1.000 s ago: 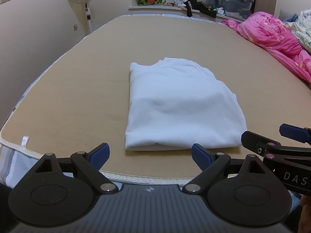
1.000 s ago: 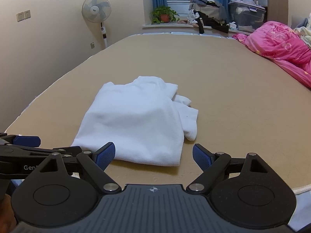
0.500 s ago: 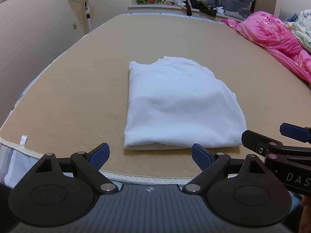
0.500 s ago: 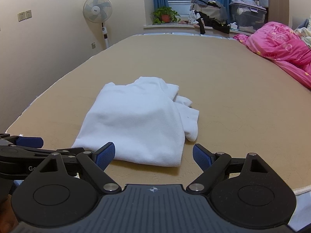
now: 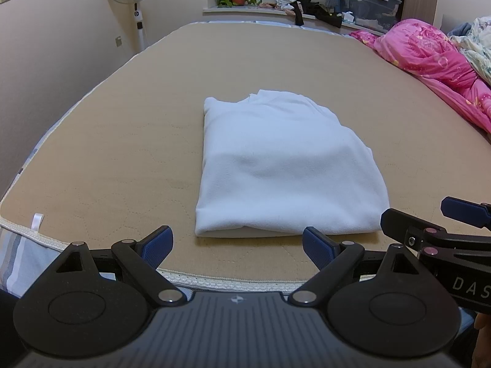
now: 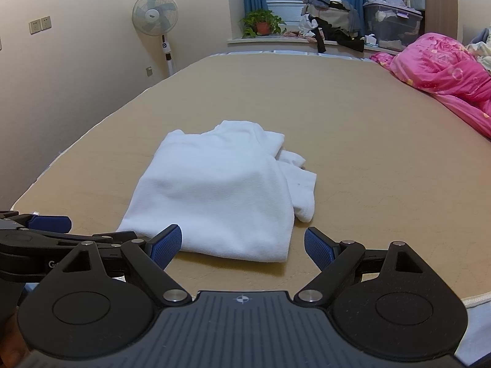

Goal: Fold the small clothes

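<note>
Near the front edge of the tan quilted bed [image 5: 122, 159] lies the folded white fleece garment [image 5: 285, 165], both hand-held grippers [image 5: 237, 242] [image 6: 242, 243] gaping empty; tuck in its protruding right-side flap next.

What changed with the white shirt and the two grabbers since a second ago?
Almost nothing moved. The folded white garment lies in the same spot on the tan mattress. The left gripper and the right gripper stay open just short of its near edge, holding nothing. Only the views shifted very slightly.
</note>
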Action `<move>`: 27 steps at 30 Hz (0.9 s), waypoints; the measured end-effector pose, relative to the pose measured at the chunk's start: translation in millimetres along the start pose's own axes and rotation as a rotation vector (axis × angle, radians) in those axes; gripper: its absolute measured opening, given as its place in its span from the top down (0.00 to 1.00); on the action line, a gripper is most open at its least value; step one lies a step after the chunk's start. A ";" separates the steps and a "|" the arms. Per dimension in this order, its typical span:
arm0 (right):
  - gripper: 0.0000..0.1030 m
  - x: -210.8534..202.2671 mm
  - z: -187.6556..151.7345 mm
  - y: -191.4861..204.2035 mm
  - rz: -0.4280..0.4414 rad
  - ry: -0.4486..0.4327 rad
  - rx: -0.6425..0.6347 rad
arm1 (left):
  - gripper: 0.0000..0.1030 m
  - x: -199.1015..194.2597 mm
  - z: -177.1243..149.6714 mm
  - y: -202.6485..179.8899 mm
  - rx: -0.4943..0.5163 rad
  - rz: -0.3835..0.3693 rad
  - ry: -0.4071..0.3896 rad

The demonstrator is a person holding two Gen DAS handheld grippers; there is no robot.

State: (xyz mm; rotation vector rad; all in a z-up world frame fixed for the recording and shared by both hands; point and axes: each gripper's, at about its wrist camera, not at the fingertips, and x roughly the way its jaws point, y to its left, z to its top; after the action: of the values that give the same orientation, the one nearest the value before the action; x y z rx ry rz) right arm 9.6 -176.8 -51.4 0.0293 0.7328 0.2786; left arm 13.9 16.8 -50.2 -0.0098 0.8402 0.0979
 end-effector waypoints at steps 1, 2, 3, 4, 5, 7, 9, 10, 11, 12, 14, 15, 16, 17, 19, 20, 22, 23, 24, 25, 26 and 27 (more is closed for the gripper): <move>0.15 0.0 0.0 -0.1 0.000 0.000 0.000 | 0.09 0.1 0.0 0.3 0.001 0.000 0.000; 0.15 0.2 -0.1 -0.7 0.002 0.001 0.000 | 0.09 0.1 0.0 0.2 0.001 0.001 -0.001; 0.15 0.2 -0.1 -1.0 0.003 0.002 0.000 | 0.09 0.2 0.1 0.8 0.001 0.000 0.000; 0.15 0.2 -0.1 -1.1 0.004 0.002 -0.001 | 0.09 0.3 0.2 0.7 0.000 -0.001 0.000; 0.15 0.2 -0.1 -1.5 0.004 0.002 -0.001 | 0.09 0.3 0.2 1.0 0.001 -0.001 0.000; 0.15 0.2 -0.1 -1.4 0.004 0.002 -0.001 | 0.09 0.4 0.2 0.8 0.001 -0.001 0.001; 0.15 0.2 -0.1 -1.3 0.004 0.002 -0.001 | 0.09 -0.3 -0.2 -0.3 0.000 0.000 0.001; 0.15 0.1 -0.1 -1.0 0.004 0.002 -0.001 | 0.09 -0.2 -0.1 0.0 -0.001 0.000 0.001; 0.15 0.2 0.0 -1.1 0.004 0.002 -0.001 | 0.09 -0.2 -0.1 0.2 -0.001 0.000 0.001; 0.15 0.1 0.0 -0.6 0.003 0.002 -0.001 | 0.09 -0.2 -0.1 0.2 -0.001 -0.001 0.001; 0.15 0.0 0.0 -1.1 0.003 0.001 -0.001 | 0.09 -0.4 -0.1 0.1 0.000 -0.001 0.000; 0.15 0.0 0.1 -1.0 0.003 0.001 -0.001 | 0.09 -0.3 -0.3 -0.3 -0.001 -0.001 0.000; 0.15 0.0 0.1 -1.3 0.004 0.002 -0.001 | 0.09 -0.2 -0.5 -0.8 -0.001 -0.001 -0.001; 0.15 0.0 0.0 -1.0 0.004 0.002 0.000 | 0.09 -0.2 -0.6 -1.2 -0.001 -0.001 -0.001; 0.15 -0.1 0.1 -1.2 0.004 0.002 -0.001 | 0.09 -0.4 -0.5 -1.2 -0.001 0.000 -0.001; 0.15 -0.1 0.1 -1.3 0.004 0.002 -0.001 | 0.09 -0.4 -0.6 -1.4 -0.001 0.000 -0.001; 0.15 -0.1 0.2 -1.3 0.004 0.002 -0.001 | 0.09 -0.5 -0.7 -1.5 -0.003 0.000 0.000; 0.15 -0.1 0.1 -1.2 0.004 0.002 -0.001 | 0.09 -0.5 -0.7 -1.7 -0.002 0.000 0.000; 0.15 -0.1 0.1 -1.0 0.004 0.002 -0.001 | 0.09 -0.5 -0.7 -1.4 -0.001 0.000 -0.001; 0.15 -0.1 0.2 -1.2 0.004 0.002 -0.001 | 0.09 -0.5 -0.7 -1.6 -0.001 0.001 -0.002; 0.15 -0.1 0.2 -1.0 0.004 0.002 -0.001 | 0.09 -0.7 -0.8 -2.0 0.000 0.001 -0.003; 0.15 -0.1 0.2 -0.9 0.005 0.003 0.000 | 0.09 -1.3 -0.9 -2.7 0.001 0.002 -0.006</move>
State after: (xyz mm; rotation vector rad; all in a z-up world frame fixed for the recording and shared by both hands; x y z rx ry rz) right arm 9.9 -177.7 -51.3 0.0303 0.7356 0.2832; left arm 12.6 14.0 -49.9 -0.0078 0.8343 0.0997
